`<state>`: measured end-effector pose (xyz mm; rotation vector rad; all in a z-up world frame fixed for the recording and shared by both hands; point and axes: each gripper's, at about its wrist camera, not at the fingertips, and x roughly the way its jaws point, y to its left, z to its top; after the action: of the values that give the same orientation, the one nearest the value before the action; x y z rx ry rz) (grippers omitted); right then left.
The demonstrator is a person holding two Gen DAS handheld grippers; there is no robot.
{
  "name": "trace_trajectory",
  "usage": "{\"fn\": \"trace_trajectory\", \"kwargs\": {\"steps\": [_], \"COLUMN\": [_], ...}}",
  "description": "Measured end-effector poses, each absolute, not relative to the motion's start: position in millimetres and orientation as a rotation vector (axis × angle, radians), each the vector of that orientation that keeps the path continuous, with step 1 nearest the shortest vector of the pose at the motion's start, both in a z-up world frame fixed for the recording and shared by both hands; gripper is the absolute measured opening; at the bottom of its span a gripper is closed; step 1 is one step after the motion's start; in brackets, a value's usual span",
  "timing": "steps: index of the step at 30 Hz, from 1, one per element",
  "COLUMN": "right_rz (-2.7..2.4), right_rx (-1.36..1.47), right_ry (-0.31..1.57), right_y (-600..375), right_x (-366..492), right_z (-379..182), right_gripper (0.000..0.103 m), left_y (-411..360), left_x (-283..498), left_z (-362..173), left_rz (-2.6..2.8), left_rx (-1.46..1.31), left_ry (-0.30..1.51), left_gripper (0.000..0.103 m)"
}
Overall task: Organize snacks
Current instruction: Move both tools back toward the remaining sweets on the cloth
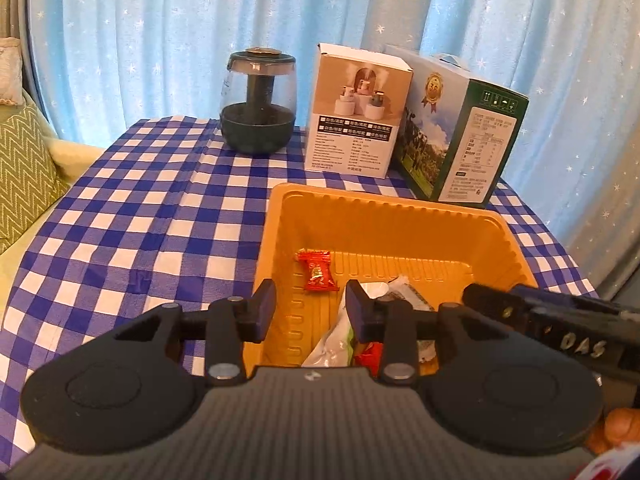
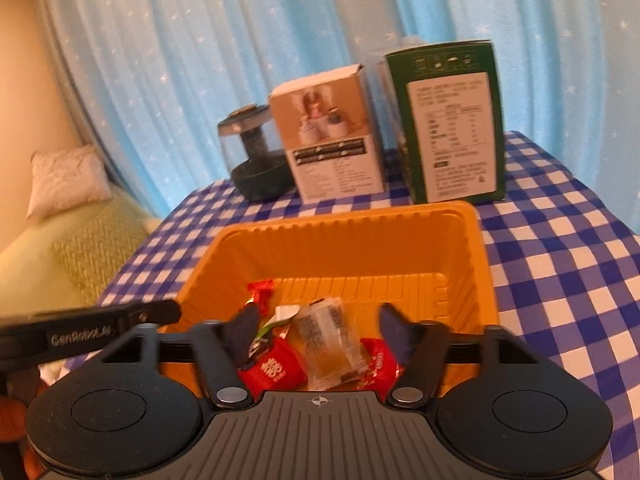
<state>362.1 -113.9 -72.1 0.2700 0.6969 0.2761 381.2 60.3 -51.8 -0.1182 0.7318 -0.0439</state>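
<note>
Both of my grippers hang over the near end of the orange ribbed plastic tray (image 1: 384, 216). My right gripper (image 2: 318, 330) has its jaws standing wide apart, with a clear wrapped snack (image 2: 330, 344) lying loose in the tray between them, not pressed by either pad. My left gripper (image 1: 310, 306) has its jaws narrowly parted and grips nothing; its left finger sits over the tray's left rim and the right finger over a white and green packet (image 1: 334, 340).

Red wrapped candies lie in the tray: one red candy (image 1: 316, 271) alone toward the left wall, and two red packets (image 2: 276, 368) at the near end beside the clear one. The tray stands on a table covered by a blue and white checked cloth (image 1: 140, 216). Behind the tray, just beside each other, stand a white cardboard box (image 1: 354, 112) printed with humidifiers and a green carton (image 1: 460, 128) bearing a printed label. Left of them sits a dark green glass-domed jar (image 1: 259, 102). Pale blue star-dotted curtains (image 1: 200, 20) hang behind the table, and a green zigzag cushion (image 1: 20, 164) lies off to the left.
</note>
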Motion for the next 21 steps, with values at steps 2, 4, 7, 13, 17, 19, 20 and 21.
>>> {"fn": "trace_trajectory", "kwargs": {"steps": [2,4,7,13,17,19,20,21], "right_rz": [0.265,0.250,0.233,0.214,0.195,0.185,0.181,0.177], "right_rx": [0.287,0.294,0.296,0.243,0.230,0.232,0.232,0.229], "right_ry": [0.689,0.681,0.668,0.640,0.624,0.619,0.618,0.617], "right_y": [-118.3,-122.0,-125.2,-126.4,-132.2,-136.5,-138.5,-140.5], "right_x": [362.5,361.9,361.0,353.6,345.1,339.7,337.1,333.9], "right_z": [-70.0,-68.7,-66.0,-60.4,-57.5,-56.4,-55.9,-55.3], "right_gripper": [0.068,0.068,0.068,0.068,0.068,0.068,0.068,0.068], "left_y": [61.4,61.4,61.4,56.3,53.3,52.0,51.5,51.1], "left_x": [380.0,379.5,377.8,370.1,360.7,354.7,351.3,347.9], "left_z": [-52.3,-52.4,-51.7,-51.9,-50.4,-49.4,-49.2,-49.1], "left_rz": [-0.044,-0.044,-0.045,-0.059,-0.069,-0.071,-0.071,-0.072], "left_rx": [-0.116,-0.110,-0.111,-0.096,-0.086,-0.079,-0.077,-0.074], "left_ry": [0.732,0.732,0.728,0.726,0.718,0.714,0.712,0.712], "left_gripper": [0.034,0.034,0.034,0.035,0.037,0.037,0.038,0.038]}}
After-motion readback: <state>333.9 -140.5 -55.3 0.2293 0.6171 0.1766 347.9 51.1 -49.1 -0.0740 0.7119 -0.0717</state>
